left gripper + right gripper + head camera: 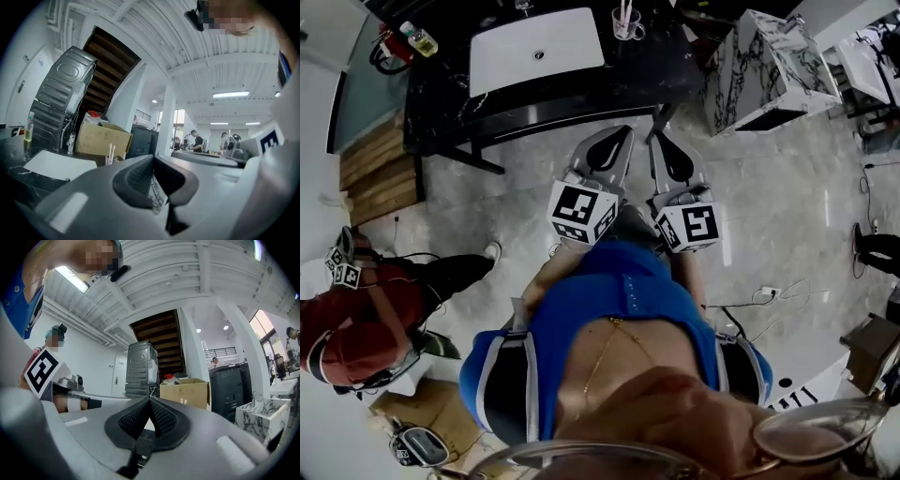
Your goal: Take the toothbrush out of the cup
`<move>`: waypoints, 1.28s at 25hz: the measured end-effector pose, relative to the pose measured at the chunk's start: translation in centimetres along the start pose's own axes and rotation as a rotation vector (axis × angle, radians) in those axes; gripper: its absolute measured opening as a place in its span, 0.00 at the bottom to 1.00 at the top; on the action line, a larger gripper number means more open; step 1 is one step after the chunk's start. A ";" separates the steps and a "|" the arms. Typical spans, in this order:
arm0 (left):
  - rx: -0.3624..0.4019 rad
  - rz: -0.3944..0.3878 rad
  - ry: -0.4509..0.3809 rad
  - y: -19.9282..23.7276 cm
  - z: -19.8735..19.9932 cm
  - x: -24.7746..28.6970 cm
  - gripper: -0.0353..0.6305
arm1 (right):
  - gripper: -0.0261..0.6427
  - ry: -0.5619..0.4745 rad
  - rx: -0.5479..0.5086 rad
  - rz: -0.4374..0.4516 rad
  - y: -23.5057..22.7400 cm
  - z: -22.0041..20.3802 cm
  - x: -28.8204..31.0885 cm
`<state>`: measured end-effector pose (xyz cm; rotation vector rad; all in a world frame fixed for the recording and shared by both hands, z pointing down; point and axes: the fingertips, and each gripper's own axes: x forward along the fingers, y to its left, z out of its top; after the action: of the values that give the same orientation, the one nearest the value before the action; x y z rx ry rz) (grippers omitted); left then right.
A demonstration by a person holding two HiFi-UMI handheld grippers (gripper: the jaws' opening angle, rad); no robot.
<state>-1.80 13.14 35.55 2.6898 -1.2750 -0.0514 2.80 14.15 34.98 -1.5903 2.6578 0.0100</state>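
A clear cup holding white toothbrushes stands on the black table at the top of the head view, right of a white basin. In the left gripper view the cup shows small and far off, left of the jaws, with two white brush heads sticking up. My left gripper and right gripper are held side by side over the floor, short of the table's edge, both pointing toward it. Each has its jaws together with nothing between them, as seen on the left gripper and the right gripper.
A bottle of yellow liquid lies at the table's far left. A marble-patterned box stands right of the table. A person in red crouches at the left. Cables run over the floor, and a cardboard box sits behind the cup.
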 end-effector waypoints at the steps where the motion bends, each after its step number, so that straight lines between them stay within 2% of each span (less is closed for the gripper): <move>1: -0.002 0.010 -0.001 0.4 0.0 0.3 0.06 | 0.04 0.002 0.000 0.009 -0.1 -0.1 0.5; 14: -0.033 0.137 -0.023 4.2 1.5 8.4 0.06 | 0.04 0.038 -0.040 0.154 -5.8 0.7 8.6; 21: -0.075 0.203 -0.015 7.3 0.2 11.0 0.06 | 0.04 0.057 -0.031 0.175 -8.7 -1.1 11.8; 32: -0.099 0.166 0.025 12.7 0.3 16.2 0.06 | 0.04 0.062 -0.005 0.123 -11.4 -1.2 18.0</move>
<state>-1.27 -7.28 37.96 2.4853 -1.4430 -0.0593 4.26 -7.13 35.61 -1.4494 2.8002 -0.0282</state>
